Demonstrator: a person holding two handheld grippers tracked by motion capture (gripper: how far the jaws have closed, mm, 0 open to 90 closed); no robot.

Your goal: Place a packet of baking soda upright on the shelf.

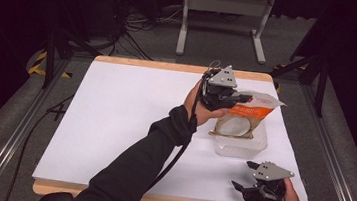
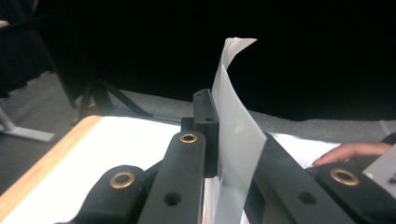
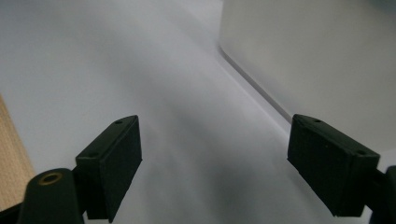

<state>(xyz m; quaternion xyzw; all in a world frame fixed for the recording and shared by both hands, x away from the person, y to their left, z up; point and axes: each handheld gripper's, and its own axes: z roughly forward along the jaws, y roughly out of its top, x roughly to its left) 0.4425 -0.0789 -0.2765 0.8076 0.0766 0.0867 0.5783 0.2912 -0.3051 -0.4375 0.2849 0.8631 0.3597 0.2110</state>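
White sheet point(image 1: 113, 124) covering table | left gripper point(image 1: 237, 97) clamped on top edge of orange pouch point(image 1: 245, 115), hanging into clear tub point(image 1: 242, 146) | right gripper point(image 1: 244, 175) gaping, near front edge, just beside tub

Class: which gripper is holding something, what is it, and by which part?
The left gripper holds the orange-and-clear packet by its top edge, above the plastic tub. The right gripper is open and holds nothing.
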